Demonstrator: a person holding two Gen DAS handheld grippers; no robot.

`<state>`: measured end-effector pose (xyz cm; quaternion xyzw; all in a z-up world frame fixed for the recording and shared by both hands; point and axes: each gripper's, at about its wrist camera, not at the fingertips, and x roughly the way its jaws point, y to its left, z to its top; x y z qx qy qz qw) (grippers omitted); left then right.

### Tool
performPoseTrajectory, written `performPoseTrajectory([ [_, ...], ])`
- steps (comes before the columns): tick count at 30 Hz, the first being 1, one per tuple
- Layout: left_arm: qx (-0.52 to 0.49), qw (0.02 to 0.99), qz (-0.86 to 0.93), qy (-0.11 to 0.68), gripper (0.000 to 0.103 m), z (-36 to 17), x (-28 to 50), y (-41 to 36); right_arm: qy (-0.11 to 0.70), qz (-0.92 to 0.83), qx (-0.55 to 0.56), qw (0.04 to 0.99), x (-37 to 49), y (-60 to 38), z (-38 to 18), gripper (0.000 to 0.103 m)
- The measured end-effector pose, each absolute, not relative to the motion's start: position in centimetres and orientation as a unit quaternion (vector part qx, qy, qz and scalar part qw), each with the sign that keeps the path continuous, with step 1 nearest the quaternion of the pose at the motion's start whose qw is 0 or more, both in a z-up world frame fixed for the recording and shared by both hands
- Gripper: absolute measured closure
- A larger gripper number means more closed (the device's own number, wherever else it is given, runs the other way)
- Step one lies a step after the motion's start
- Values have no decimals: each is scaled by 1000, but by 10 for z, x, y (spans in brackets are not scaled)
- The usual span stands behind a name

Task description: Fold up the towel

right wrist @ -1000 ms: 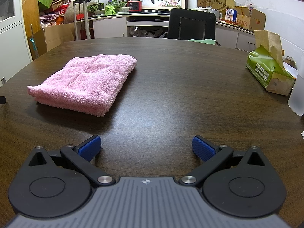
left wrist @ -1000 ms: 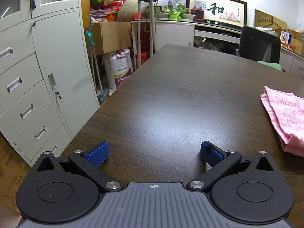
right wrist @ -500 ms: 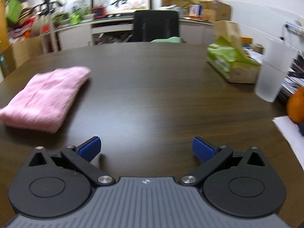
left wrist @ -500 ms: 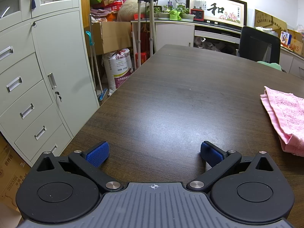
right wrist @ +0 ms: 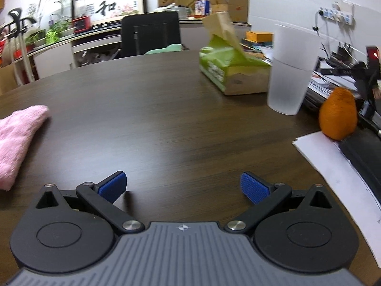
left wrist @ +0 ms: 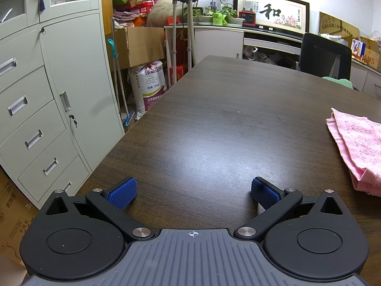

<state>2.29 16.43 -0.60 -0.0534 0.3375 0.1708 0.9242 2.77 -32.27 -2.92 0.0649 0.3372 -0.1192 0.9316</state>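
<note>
**Towel lies between the 2 grippers, neither one on it**

The pink towel rests flat on the dark table, already doubled over into a thick pad with layered edges showing at its near corner. In the left wrist view it sits at the far right of the frame, so it lies to the right of the left gripper and slightly ahead of it. In the right wrist view the same towel appears at the far left edge, to the left of the right gripper. Its long axis seems to run away from the person, roughly along the line both grippers point. Neither view centres it, and I judge neither gripper clearly nearer; each would have to swing inward toward the other to reach an edge.

Both sets of jaws are spread wide and released, with nothing between the blue pads. They sit low over bare table; whether any pad touches the surface cannot be told.

Off to the right, well apart from the towel, stand a green tissue box, a frosted cup and an orange. These lie on the side the right gripper now faces, so a turn left is what the next grasp would call for.
</note>
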Motion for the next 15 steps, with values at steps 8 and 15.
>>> performPoseTrajectory([
  [8, -53, 924, 171, 337, 0, -6, 23, 165, 344, -139, 62, 927, 32, -344, -36, 0],
  [15, -54, 924, 171, 338, 0, -6, 23, 164, 346, -134, 58, 927, 32, -344, -36, 0],
])
